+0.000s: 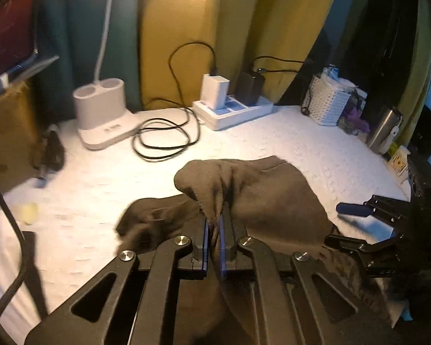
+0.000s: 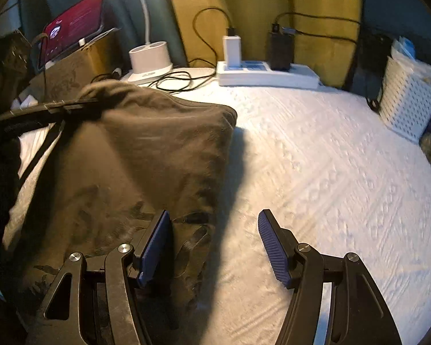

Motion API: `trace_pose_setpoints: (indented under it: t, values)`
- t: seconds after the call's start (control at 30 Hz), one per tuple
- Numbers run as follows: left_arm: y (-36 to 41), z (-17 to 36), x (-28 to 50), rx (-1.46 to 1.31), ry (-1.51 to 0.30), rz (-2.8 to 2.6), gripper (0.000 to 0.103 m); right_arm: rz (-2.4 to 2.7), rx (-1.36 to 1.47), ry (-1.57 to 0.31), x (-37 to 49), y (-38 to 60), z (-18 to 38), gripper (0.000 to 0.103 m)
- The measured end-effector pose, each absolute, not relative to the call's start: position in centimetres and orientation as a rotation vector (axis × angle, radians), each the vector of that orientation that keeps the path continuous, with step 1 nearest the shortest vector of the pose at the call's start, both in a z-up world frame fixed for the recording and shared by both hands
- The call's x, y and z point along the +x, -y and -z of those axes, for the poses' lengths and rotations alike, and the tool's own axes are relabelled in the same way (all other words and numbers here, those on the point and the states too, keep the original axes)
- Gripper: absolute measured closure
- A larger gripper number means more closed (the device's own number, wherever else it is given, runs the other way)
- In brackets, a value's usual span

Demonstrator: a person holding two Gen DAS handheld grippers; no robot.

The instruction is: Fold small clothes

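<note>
The left hand-held gripper (image 1: 214,230) is pinching a fold of the brown garment (image 1: 261,189) at centre frame above the white bench (image 1: 316,143), while only the right wrist view is showing the right hand-held gripper (image 2: 214,247) gaping empty beside the cloth.

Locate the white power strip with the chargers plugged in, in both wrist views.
Left wrist view: white power strip upper centre, behind the dark brown garment.
Right wrist view: power strip top centre-right, by the curtain.
Shared landmark: white lamp base, left of it.
</note>
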State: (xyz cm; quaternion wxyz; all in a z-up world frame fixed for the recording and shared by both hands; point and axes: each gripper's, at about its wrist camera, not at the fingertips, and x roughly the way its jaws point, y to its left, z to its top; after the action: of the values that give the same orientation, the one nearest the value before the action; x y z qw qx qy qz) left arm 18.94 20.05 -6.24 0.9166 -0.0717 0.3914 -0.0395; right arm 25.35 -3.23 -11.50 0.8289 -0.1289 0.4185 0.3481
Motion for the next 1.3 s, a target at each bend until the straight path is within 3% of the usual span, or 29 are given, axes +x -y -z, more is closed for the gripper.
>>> trace_pose_setpoints:
  t: [0.1,0.27,0.33,0.4,0.6,0.63,0.67,0.97,1.2,1.3]
  values:
    - [-20.9,8.6,20.0,-0.147,-0.878,0.048,0.098,-0.734,-0.286,-0.902,25.5,2.3,12.4,0.037]
    - [-22.4,10.3,20.0,-0.25,-0.923,0.037,0.087,-0.722,-0.266,-0.916,25.8,2.4,12.2,0.037]
    - [-22.7,9.5,19.1,-0.27,-0.9,0.033,0.061,-0.719,-0.254,-0.921,25.9,2.7,12.0,0.037]
    - [-22.7,9.0,18.2,-0.293,-0.885,0.051,0.048,-0.723,-0.236,-0.919,26.2,2.9,11.5,0.037]
    - [-21.0,9.6,16.9,-0.247,-0.929,0.086,0.047,-0.75,-0.206,-0.884,29.3,1.7,10.1,0.037]
    - [-21.2,10.2,17.1,-0.25,-0.944,0.076,0.047,-0.75,-0.196,-0.895,30.1,1.4,10.3,0.043]
    - [-21.3,10.4,17.2,-0.251,-0.935,0.077,0.047,-0.746,-0.188,-0.912,31.1,1.1,10.8,0.058]
    - [-22.5,10.0,18.3,-0.205,-0.942,-0.043,0.047,-0.708,-0.16,-0.972,36.3,-0.8,12.2,0.059]
    - [-20.1,7.3,14.3,-0.255,-0.877,0.075,0.047,-0.707,-0.204,-0.944,31.7,1.0,10.3,0.058]
    - [-17.7,7.5,12.0,-0.288,-0.901,0.156,0.042,-0.762,-0.238,-0.951,28.1,1.4,9.5,0.058]
